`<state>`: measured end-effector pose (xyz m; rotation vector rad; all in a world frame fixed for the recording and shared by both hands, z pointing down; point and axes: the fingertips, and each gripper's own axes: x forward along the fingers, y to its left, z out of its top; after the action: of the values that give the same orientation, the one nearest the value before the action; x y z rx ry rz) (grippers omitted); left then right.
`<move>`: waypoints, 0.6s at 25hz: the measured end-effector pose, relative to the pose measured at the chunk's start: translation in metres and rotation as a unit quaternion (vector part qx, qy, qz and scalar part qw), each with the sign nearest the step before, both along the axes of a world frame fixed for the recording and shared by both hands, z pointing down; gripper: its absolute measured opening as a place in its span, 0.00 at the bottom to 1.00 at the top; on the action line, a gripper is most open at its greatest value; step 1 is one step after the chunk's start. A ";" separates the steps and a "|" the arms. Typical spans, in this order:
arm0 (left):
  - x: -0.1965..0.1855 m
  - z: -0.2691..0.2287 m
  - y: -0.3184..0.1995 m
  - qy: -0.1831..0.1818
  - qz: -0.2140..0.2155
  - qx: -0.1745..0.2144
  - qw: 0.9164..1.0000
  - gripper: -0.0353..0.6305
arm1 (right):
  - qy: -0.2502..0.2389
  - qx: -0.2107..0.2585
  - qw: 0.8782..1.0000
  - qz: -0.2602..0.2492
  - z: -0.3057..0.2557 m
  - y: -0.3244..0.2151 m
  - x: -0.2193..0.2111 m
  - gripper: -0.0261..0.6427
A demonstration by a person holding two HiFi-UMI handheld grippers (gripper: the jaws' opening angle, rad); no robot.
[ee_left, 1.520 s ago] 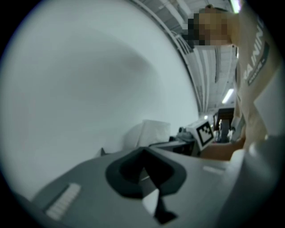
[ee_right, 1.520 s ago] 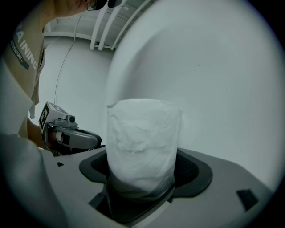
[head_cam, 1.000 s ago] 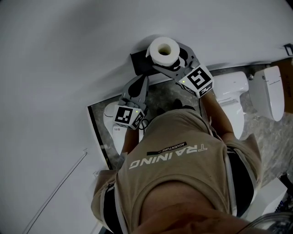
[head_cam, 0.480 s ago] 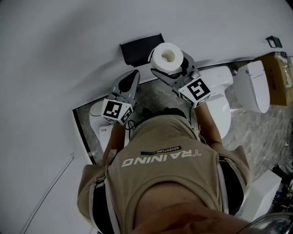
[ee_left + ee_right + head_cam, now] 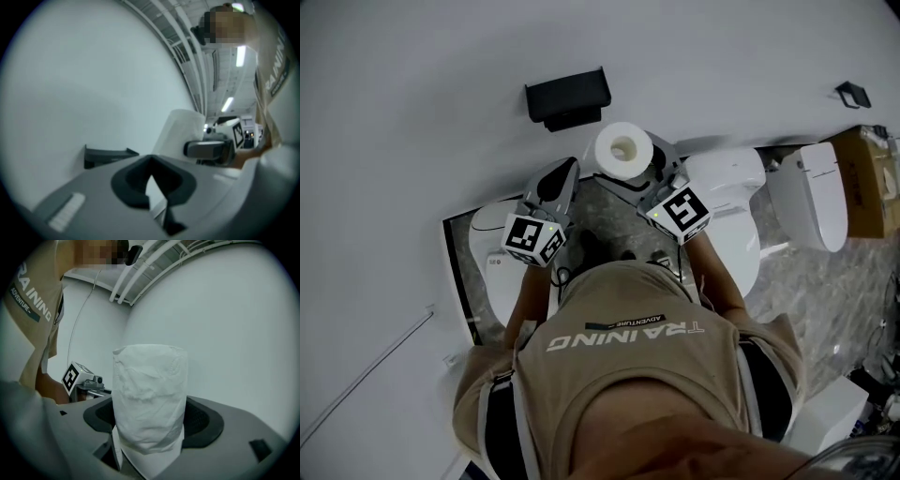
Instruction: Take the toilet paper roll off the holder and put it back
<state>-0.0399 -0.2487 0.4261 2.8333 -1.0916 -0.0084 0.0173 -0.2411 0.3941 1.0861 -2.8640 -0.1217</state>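
Head view, looking steeply down. The toilet paper roll (image 5: 623,150) is off the holder (image 5: 568,97) and in the air near the white wall (image 5: 422,112). The right gripper (image 5: 636,171) is clamped across its sides, and the core hole faces up at the camera. The holder, a dark bracket on the wall, is at about 11 o'clock from the roll, apart from it and carrying nothing. The left gripper (image 5: 564,169) is at the roll's 8 o'clock with its jaws drawn together on nothing. A white toilet (image 5: 731,183) is at 3 o'clock.

Step in hand, as I judge it: the roll has been lifted clear and now goes back.
- Keep the squeeze light; the paper is soft and already dented where it is gripped.
- Line the core up with the holder before moving toward the wall.
- Let go only once the roll is seated.
- The left gripper is free to steady the roll if it tips.

What each view adds:
- Right gripper view: the wrinkled wrap and a loose sheet tail at 6 o'clock, tucked between the pads. The holder is not shown.
- Left gripper view: the holder (image 5: 105,154) side-on, jutting out like a shelf at 9 o'clock.
- Head view: the open core, which neither gripper view shows.
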 end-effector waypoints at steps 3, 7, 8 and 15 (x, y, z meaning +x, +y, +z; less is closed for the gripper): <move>0.003 0.001 0.020 -0.020 -0.023 0.001 1.000 0.05 | -0.004 -0.010 1.000 -0.012 0.014 0.018 0.008 0.60; -0.007 0.002 0.042 -0.035 -0.066 -0.005 0.997 0.05 | -0.012 -0.023 0.999 -0.036 0.027 0.025 0.013 0.60; -0.010 0.006 0.049 -0.040 -0.072 -0.011 0.997 0.05 | -0.013 -0.028 0.999 -0.038 0.031 0.027 0.013 0.60; -0.014 0.017 0.059 -0.037 -0.076 -0.022 0.996 0.05 | -0.021 -0.036 0.998 -0.046 0.032 0.023 0.012 0.60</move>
<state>-0.0543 -0.1892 0.4434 2.7254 -1.3043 0.1076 0.0293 -0.2183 0.4259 0.9567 -2.9308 -0.0003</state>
